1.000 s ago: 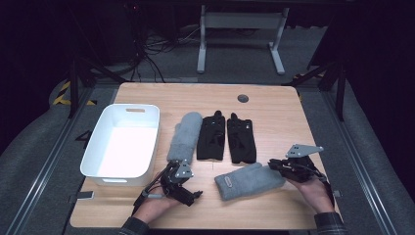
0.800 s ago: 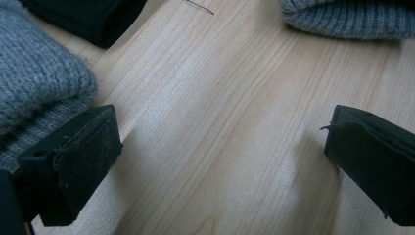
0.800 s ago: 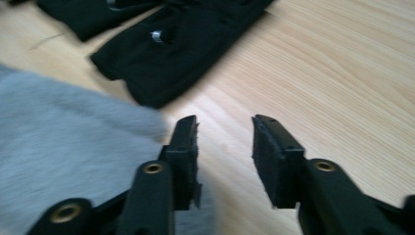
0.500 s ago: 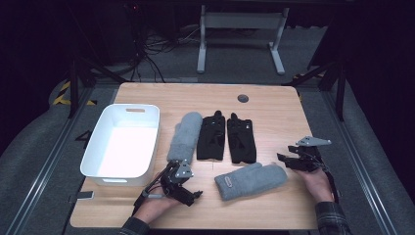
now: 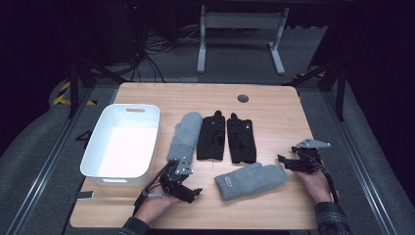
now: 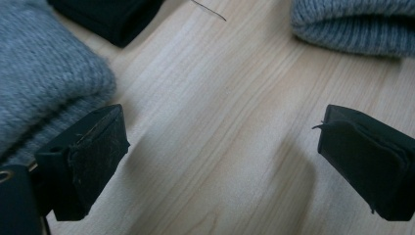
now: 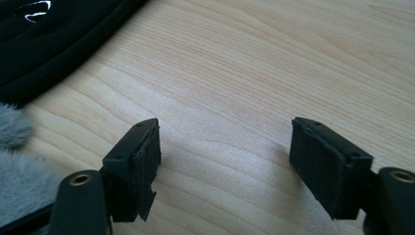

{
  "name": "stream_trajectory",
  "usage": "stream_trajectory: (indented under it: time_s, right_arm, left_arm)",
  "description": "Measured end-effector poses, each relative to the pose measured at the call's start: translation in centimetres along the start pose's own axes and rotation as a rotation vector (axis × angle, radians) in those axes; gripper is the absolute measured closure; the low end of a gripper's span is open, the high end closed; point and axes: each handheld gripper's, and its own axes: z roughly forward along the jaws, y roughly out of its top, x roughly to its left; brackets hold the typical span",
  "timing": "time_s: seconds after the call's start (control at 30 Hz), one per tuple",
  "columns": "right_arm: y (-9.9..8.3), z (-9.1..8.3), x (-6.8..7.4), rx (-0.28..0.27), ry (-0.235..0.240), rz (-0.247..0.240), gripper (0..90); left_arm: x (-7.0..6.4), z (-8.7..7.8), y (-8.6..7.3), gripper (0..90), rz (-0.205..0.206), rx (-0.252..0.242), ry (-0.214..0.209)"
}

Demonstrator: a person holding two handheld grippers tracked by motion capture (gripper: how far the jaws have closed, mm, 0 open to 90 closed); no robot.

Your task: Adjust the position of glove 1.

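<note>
A grey mitten lies lengthwise beside two black gloves at the table's middle. A second grey mitten lies crosswise near the front edge. My left gripper stands open on bare wood between the two mittens. In the left gripper view it has one mitten by its left jaw and the other mitten farther off. My right gripper is open just right of the crosswise mitten. In the right gripper view it holds nothing, with the mitten at the left edge.
A white bin stands at the left of the wooden table. A dark round grommet sits near the far edge. Bare wood stretches along the right side and the back. A black glove fills the right gripper view's top left.
My right gripper has drawn a little to the right, away from the crosswise mitten, which stays where it lay. The left gripper has not moved.
</note>
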Motion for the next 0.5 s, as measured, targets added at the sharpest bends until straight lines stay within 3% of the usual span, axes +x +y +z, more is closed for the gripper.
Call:
stream_trajectory:
  time_s: [0.17,0.5]
  right_arm:
    - [0.0,0.1,0.0,0.008,-0.012,0.007,21.4]
    - [0.0,0.1,0.0,0.010,-0.020,0.013,20.0]
  left_arm:
    - [0.0,-0.7,0.8,7.8,-0.027,-0.016,0.022]
    - [0.5,-1.0,3.4,12.6,-0.089,-0.049,0.082]
